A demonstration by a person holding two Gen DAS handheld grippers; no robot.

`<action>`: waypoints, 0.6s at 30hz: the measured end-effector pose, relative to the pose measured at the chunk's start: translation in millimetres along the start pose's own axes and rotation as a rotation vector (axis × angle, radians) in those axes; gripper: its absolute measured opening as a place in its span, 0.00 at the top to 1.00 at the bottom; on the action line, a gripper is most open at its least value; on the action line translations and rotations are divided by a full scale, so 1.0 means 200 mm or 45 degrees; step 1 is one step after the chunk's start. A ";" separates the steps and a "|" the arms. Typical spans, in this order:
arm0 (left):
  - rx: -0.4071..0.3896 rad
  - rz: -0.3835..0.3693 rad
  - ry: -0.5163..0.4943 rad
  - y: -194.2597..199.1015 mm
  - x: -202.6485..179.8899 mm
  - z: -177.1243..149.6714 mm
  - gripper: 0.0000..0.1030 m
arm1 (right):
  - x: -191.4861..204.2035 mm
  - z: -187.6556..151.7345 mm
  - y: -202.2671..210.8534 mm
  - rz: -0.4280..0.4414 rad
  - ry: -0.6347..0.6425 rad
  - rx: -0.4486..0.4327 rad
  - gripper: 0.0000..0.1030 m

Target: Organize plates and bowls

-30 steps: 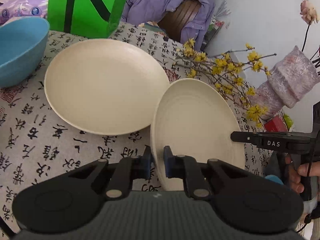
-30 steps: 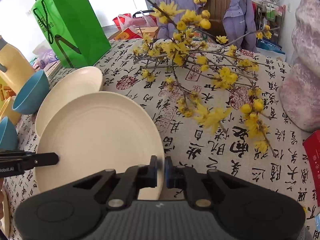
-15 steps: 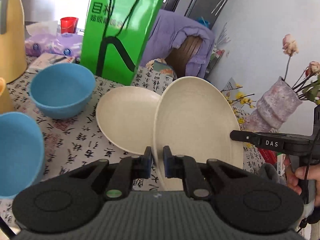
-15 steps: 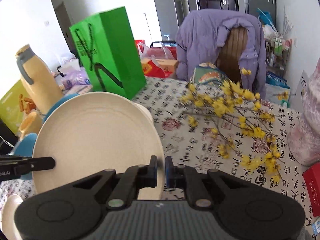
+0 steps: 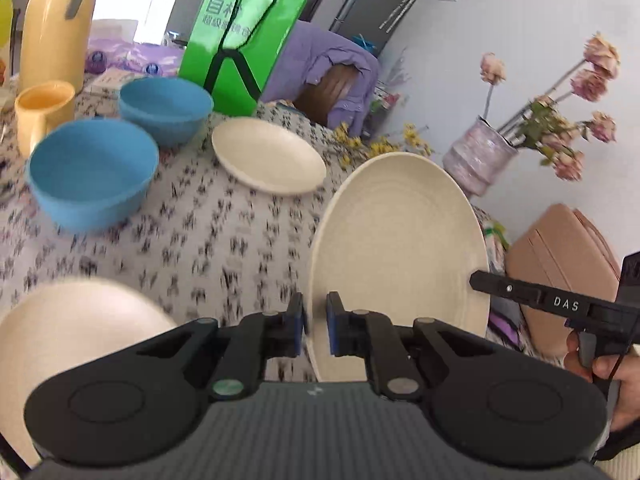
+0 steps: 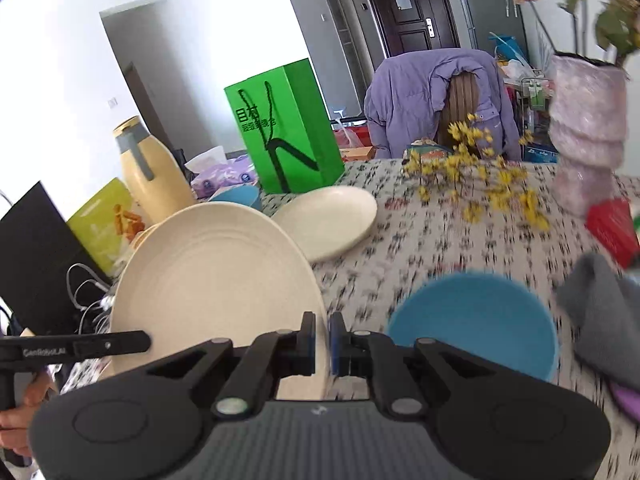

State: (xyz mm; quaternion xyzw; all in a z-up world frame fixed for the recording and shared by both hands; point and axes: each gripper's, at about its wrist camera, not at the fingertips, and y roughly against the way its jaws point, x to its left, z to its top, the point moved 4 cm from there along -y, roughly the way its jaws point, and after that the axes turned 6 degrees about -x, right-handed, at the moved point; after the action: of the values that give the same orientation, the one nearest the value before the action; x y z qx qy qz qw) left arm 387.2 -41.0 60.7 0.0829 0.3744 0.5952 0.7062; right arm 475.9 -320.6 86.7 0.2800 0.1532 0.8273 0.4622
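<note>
a cream plate (image 5: 400, 248) is held up off the counter (image 5: 224, 232), tilted nearly on edge, gripped by both grippers at once. in the left wrist view, the left gripper (image 5: 314, 330) has its jaws nearly closed, pinching the plate's near rim between the blue pads; the plate rises up and to the right of them. the right gripper (image 5: 516, 290) reaches in from the right edge of that view, a hand (image 5: 612, 376) on its handle, its tip at the plate's right rim.

in the right wrist view, the right gripper (image 6: 322, 338) has its jaws shut on the same plate (image 6: 212, 280), clamping the rim at its lower right; the plate fans up and to the left. the left gripper (image 6: 120, 344) comes in from the left and meets the plate's lower left rim.

a second cream plate (image 5: 268, 154) lies flat on the patterned counter, well apart from the held one, near a green paper bag (image 5: 240, 44). two blue bowls (image 5: 92, 172) (image 5: 166, 110) stand left of it. part of a third cream plate (image 5: 68, 328) shows blurred at the lower left. in the right wrist view another blue bowl (image 6: 474, 324) sits just right of the jaws. a yellow jug (image 5: 52, 24), a yellow cup (image 5: 42, 110), a pink vase (image 5: 480, 158) and yellow blossoms (image 6: 480, 176) also stand around.
</note>
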 end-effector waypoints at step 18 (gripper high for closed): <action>0.174 -0.071 -0.025 0.17 0.10 -0.65 0.90 | 0.08 -1.08 0.44 -0.146 -0.312 0.038 0.93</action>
State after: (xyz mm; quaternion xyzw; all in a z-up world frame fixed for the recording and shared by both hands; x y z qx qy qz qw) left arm 279.7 -56.5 -21.0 0.1262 0.4094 0.5474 0.7189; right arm 279.2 -353.1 -34.8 0.3767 0.1236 0.7567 0.5199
